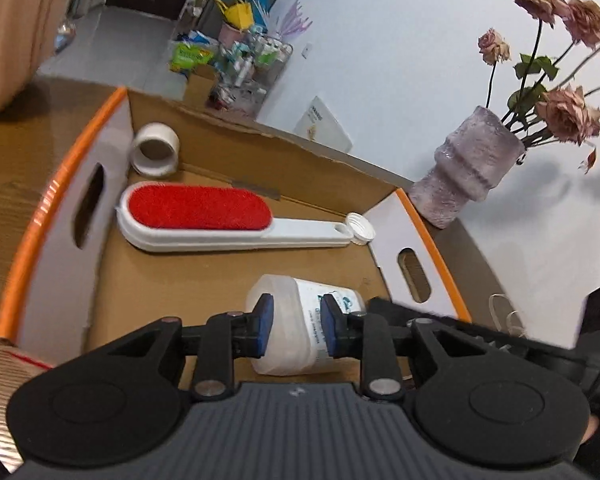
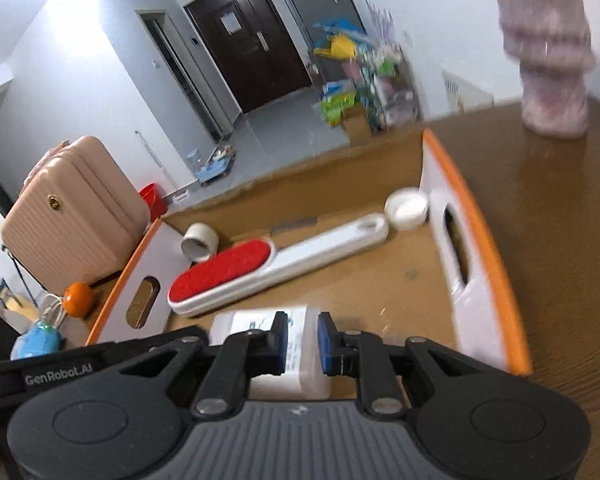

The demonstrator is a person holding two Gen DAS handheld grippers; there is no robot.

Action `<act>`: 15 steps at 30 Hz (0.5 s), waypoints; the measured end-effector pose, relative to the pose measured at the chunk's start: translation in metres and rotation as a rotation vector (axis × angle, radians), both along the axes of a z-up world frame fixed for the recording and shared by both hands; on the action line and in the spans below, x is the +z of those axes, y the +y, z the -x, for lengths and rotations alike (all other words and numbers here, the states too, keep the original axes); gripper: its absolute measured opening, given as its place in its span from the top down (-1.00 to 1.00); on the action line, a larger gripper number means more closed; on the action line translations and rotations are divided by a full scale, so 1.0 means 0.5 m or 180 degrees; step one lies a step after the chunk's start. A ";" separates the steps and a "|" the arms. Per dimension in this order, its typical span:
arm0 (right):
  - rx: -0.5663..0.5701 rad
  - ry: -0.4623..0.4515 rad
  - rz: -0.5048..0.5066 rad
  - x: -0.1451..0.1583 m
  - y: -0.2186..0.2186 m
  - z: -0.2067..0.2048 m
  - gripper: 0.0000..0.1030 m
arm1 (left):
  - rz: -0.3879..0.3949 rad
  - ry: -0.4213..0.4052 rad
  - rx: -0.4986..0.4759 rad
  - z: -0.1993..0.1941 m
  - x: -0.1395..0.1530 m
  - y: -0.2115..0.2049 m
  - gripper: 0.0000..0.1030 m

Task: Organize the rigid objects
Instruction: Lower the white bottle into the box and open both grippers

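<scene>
Both tongs pinch one white bottle, one at each end, over the near part of the cardboard box.

Left tongs (image 1: 296, 326) and right tongs (image 2: 303, 340) press their blue pads on the bottle (image 1: 300, 320), sharing it so it lies level above the bare floor of the box (image 1: 60, 220) on the bench (image 2: 560, 240). Beyond, a red brush (image 1: 204, 216) lies flat across the middle; a cap (image 1: 360, 228) and a tape roll (image 1: 155, 148) sit against the end walls, leaving room.
</scene>
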State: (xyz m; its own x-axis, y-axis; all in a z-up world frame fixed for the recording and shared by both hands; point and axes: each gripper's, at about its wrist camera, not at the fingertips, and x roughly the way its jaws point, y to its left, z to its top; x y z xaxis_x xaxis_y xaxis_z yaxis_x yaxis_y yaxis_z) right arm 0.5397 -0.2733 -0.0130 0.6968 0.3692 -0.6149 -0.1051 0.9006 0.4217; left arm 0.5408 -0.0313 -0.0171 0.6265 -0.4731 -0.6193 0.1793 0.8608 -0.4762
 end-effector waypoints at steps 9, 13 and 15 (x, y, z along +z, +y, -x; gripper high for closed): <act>0.0038 -0.0716 0.0708 0.165 -0.032 0.173 0.22 | -0.0872 -0.0684 0.0111 0.147 0.120 0.019 -0.57; 0.0083 -0.1166 0.0985 0.204 -0.036 0.284 -0.70 | -0.1375 -0.1260 0.0457 0.269 0.156 0.027 -0.86; 0.0004 -0.1354 0.0939 0.205 -0.041 0.339 -0.80 | -0.1449 -0.1411 0.0489 0.324 0.164 0.033 -0.97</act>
